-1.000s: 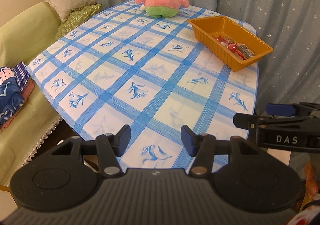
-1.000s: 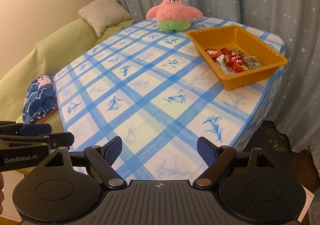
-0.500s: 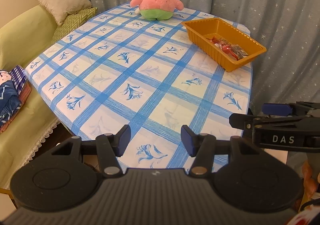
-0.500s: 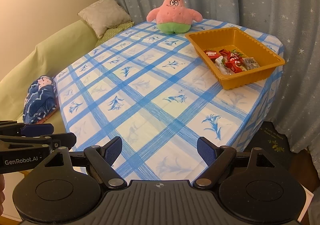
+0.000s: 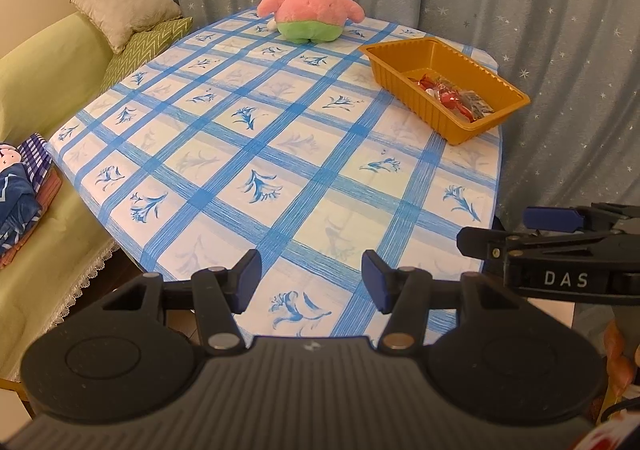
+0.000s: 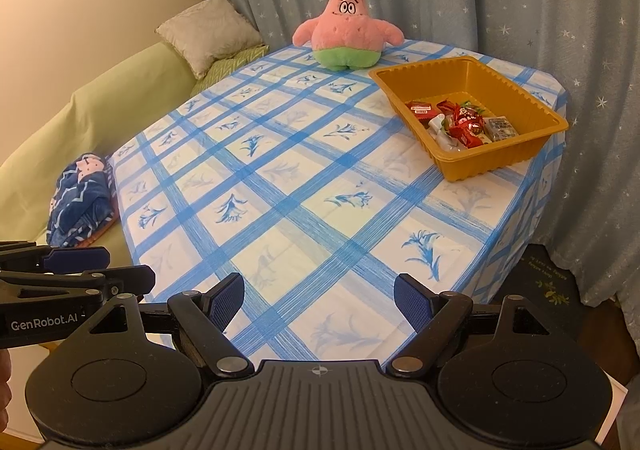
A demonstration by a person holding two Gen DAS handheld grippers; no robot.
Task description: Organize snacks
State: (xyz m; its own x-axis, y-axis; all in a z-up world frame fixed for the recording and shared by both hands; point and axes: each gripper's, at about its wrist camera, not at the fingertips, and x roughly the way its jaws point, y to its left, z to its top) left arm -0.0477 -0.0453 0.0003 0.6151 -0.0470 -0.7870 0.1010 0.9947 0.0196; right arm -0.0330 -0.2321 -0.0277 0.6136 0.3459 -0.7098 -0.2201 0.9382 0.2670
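An orange plastic tray (image 6: 532, 95) stands at the far right of the table and holds several wrapped snacks (image 6: 460, 121), mostly red. It also shows in the left wrist view (image 5: 408, 61), with the snacks (image 5: 452, 95) in its near end. My left gripper (image 5: 311, 280) is open and empty over the table's near edge. My right gripper (image 6: 319, 304) is open and empty, also at the near edge, far from the tray. Each gripper shows at the side of the other's view.
A blue-checked tablecloth (image 6: 280, 177) covers the table. A pink starfish plush (image 6: 347, 27) sits at the far edge, left of the tray. A green sofa (image 5: 44, 69) with cushions and folded blue cloth (image 6: 78, 197) stands on the left. Starred curtains hang behind.
Both grippers have drawn back and up a little from the table, so the tray and plush look farther away. Both stay open and empty.
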